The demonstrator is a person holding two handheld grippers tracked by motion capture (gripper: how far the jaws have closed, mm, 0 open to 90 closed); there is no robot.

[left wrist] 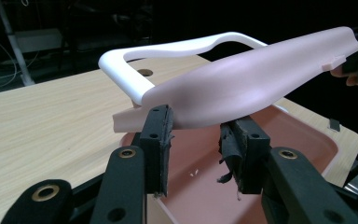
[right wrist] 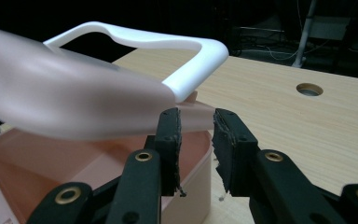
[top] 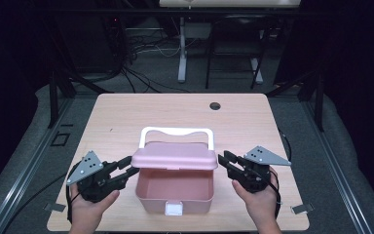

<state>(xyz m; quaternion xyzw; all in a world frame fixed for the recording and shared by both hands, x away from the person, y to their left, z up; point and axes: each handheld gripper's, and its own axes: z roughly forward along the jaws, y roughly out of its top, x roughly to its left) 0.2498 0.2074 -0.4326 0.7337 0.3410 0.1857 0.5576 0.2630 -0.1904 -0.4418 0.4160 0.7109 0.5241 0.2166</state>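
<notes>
A: Pink box [top: 174, 191] near the table's [top: 126, 109] front edge, about midway between its left and right corners. Pink lid [top: 174, 157] raised off the rim, half open, hinged along the far side. White handle [top: 176, 131] standing up behind it. White latch [top: 174, 209] on the front wall, free.

B: Left gripper [top: 130, 168]?

A: At the lid's left end. In the left gripper view, jaws parted, lid edge [left wrist: 135, 119] resting across the gap at the tips of the fingers [left wrist: 157, 135]. Propped rather than pinched, as far as can be judged.

B: Right gripper [top: 222, 160]?

A: At the lid's right end. In the right gripper view, jaws likewise spread, a narrow gap between the pads [right wrist: 170, 140], lid corner [right wrist: 193, 112] lying just beyond it. Contact with the pads: cannot tell.

B: Interior?

A: Bare pink floor [left wrist: 205, 186] in both gripper views; nothing visible inside.

B: Stage reached?

A: Latch undone, lid parted from the rim. Judged roughly midway through a lid swing. Direction of travel, opening or shutting, not to be read from one moment. Left to do either way: swing carried to its end stop, grippers drawn clear of both ends.

B: Risk?

A: Unclamped lid slipping off the tips and dropping onto the rim.
</notes>
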